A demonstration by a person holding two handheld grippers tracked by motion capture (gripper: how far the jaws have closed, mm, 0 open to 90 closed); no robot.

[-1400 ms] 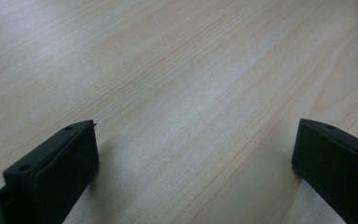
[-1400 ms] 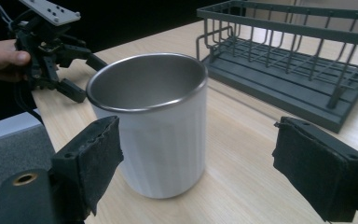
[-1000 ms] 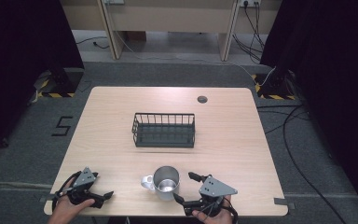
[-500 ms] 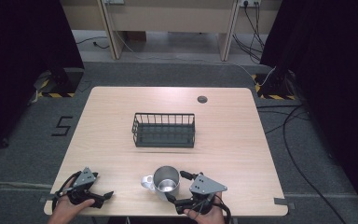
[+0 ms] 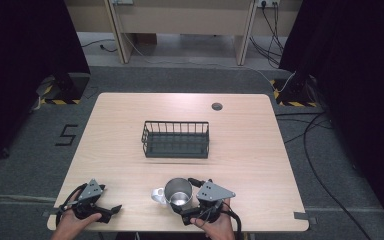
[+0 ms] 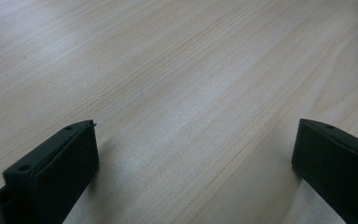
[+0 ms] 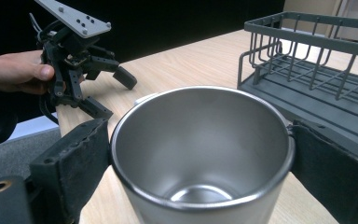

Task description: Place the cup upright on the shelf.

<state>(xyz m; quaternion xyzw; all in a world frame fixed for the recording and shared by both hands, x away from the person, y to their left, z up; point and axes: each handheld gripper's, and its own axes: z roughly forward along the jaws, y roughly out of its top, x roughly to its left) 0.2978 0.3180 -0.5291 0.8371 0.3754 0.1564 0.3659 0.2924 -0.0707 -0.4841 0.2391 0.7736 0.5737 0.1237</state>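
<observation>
Item: a steel mug (image 5: 178,192), upright, open mouth upward, was recorded at the near edge of a pale wooden desk (image 5: 240,145), slightly right of centre, with a white handle-like part at its left side. The right tongs (image 5: 186,200), held in a hand (image 5: 215,225) at the near edge, were set around the mug; in the right gripper view the mug (image 7: 200,154) was seen between the two black padded jaws, both pads pressed against its wall just below the rim, so the tongs were clenched on it. The left tongs (image 5: 111,210) were held in the other hand (image 5: 72,224) at the near left corner, well apart from the mug; in the left gripper view their jaws stood wide apart over bare wood, released and grasping nothing. The left tongs (image 7: 105,91) were also seen in the right gripper view, beyond the mug, with jaws parted. A dark wire basket (image 5: 175,139) was noted at the middle of the desk, farther than the mug and apart from it, and a small dark round grommet (image 5: 216,106) near the far edge.
</observation>
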